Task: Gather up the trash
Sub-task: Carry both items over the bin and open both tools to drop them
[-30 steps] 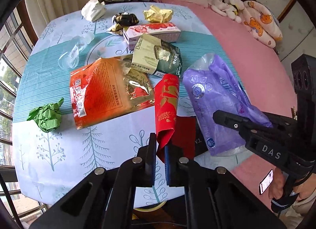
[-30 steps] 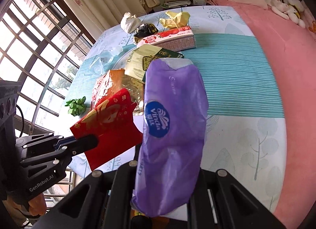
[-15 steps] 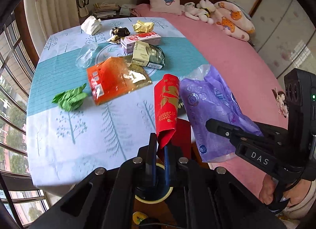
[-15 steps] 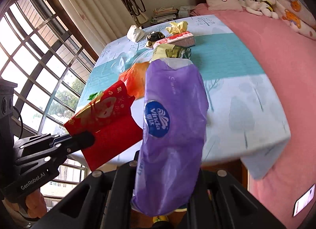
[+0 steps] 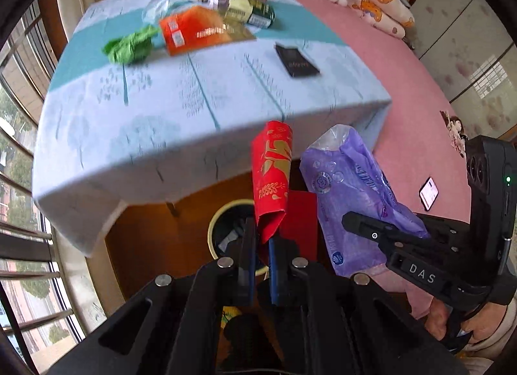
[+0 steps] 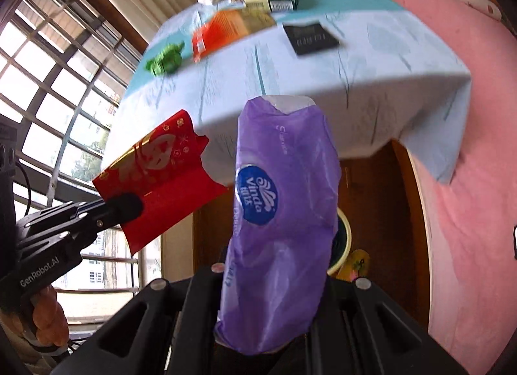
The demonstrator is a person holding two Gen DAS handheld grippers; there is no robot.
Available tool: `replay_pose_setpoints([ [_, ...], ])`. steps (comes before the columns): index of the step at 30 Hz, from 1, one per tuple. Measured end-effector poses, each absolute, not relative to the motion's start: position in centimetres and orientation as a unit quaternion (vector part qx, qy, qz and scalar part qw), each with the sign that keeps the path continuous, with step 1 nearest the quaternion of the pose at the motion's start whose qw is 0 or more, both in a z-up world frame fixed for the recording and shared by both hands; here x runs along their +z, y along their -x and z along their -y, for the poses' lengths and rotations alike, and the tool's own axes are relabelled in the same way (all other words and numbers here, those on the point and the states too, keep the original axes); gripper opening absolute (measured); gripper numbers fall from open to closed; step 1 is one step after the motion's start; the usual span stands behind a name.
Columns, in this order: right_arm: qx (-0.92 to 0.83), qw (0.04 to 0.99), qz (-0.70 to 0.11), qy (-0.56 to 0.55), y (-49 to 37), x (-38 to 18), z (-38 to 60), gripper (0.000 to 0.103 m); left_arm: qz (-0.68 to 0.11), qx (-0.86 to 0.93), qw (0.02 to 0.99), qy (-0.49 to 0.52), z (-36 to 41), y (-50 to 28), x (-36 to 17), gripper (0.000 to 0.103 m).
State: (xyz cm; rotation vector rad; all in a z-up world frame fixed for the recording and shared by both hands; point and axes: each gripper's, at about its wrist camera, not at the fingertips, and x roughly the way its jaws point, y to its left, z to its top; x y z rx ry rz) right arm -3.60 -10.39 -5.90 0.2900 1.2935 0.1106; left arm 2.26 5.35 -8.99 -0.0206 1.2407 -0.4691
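Red paper envelope with gold print [image 5: 272,178] is clamped between the left gripper [image 5: 260,245] fingers. Just right of it, the right gripper [image 6: 268,336] is clamped on a purple plastic tissue wrapper [image 6: 284,213]. Both hang above a yellow-rimmed round bin [image 5: 226,213]. Farther off, remaining wrappers lie on the light-blue-clothed table [image 5: 161,110].
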Motion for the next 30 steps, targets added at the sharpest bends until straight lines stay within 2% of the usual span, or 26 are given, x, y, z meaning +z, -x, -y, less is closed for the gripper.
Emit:
replay_pose_setpoints([
  [7,0.038,0.749,-0.647,-0.14,6.4,-13.6,10.6,0.011,-0.621,-0.206,0.756,0.012,-4.3,-0.3,-17.1,0.004],
  [20,0.027,0.691,-0.71,-0.133,6.6,-36.1,13.0,0.011,-0.684,-0.144,0.714,0.048,-2.6,-2.4,-39.3,0.004],
  [25,0.024,0.688,-0.712,-0.137,5.3,-42.7,14.0,0.014,-0.693,-0.142,0.706,0.037,-1.0,-2.9,-45.7,0.004],
  [27,0.023,0.686,-0.712,-0.145,4.9,-44.8,14.4,0.015,-0.693,-0.14,0.707,0.024,-0.5,-3.1,-47.6,0.009],
  [28,0.021,0.686,-0.713,-0.145,4.7,-45.7,14.6,0.019,-0.691,-0.139,0.709,0.016,0.2,-3.1,-48.5,0.012],
  [29,0.02,0.685,-0.714,-0.145,4.5,-46.5,14.6,0.022,-0.69,-0.137,0.711,0.009,0.3,-3.2,-49.0,0.021],
  [30,0.017,0.684,-0.715,-0.142,4.3,-47.0,14.6,0.029,-0.688,-0.135,0.713,0.004,0.4,-3.2,-49.4,0.031],
])
